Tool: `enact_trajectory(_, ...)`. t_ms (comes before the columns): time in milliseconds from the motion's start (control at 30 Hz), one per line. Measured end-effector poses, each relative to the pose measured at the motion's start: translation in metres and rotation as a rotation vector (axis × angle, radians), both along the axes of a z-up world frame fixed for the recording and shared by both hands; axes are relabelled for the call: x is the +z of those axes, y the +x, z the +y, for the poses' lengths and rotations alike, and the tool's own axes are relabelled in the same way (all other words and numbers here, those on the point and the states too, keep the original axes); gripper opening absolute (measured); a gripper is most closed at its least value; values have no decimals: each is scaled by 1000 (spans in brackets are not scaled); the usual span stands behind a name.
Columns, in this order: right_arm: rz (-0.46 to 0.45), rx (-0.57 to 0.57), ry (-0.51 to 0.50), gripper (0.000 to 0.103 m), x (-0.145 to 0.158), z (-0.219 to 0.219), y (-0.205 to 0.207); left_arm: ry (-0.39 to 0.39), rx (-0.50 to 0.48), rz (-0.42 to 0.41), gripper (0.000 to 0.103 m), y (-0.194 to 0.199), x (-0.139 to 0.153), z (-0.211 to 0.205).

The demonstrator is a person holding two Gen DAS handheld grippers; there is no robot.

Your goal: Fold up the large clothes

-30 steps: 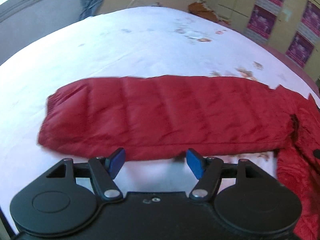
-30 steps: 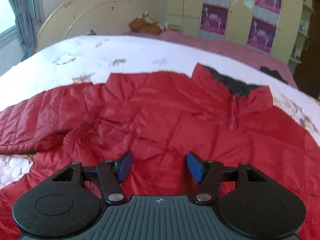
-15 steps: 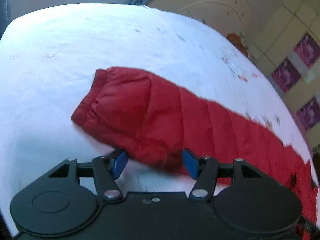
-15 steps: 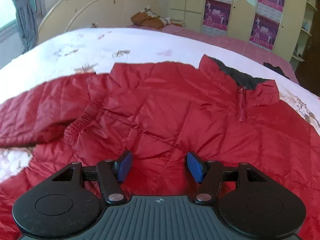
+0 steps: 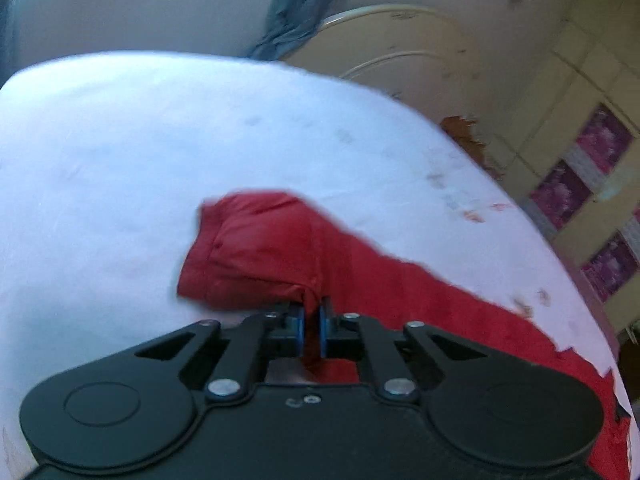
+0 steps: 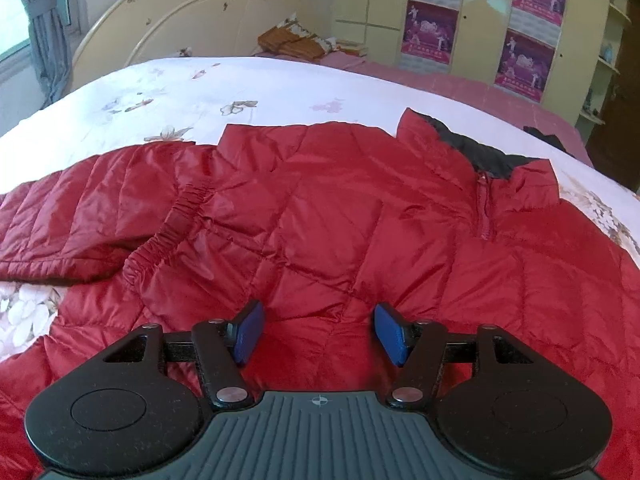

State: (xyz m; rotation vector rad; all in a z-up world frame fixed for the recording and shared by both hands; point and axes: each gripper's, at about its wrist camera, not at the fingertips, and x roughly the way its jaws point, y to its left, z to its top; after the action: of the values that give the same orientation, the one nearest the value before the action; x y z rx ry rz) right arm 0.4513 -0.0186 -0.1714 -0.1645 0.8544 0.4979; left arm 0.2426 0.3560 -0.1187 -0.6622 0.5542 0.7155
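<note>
Left gripper [image 5: 311,322] pinched on the red jacket sleeve [image 5: 256,252] near its cuff. Red jacket [image 6: 340,216] spread flat on the white bedsheet [image 6: 248,84] — right gripper [image 6: 318,334] above its body, jaws wide apart, holding nothing.

The jacket [image 6: 340,216] lies spread on the bed [image 6: 248,84], collar toward the right edge, one sleeve [image 5: 256,248] stretching left.
</note>
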Motion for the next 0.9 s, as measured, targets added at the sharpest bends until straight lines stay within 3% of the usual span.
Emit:
enact_trajectory(233,26,-55,80,61,14,-19,1,108,-300,-81,6,52,50,-58)
enact_trajectory(500,1,-172,138,61,38,-75,-6,157,-747,-141,6,134,70,-186)
enact_trajectory(633,-6,-243,140,61,45,-112,-12,169,-955,-118,6,165,55,-256)
enact_trajectory(800,14,-324,145,61,46,-155,-20,188,-1157,3,7,187,13,-331)
enact_trajectory(900,34,-359,168,61,46,-174,-23,232,-1208,117,20,192,-17,-351)
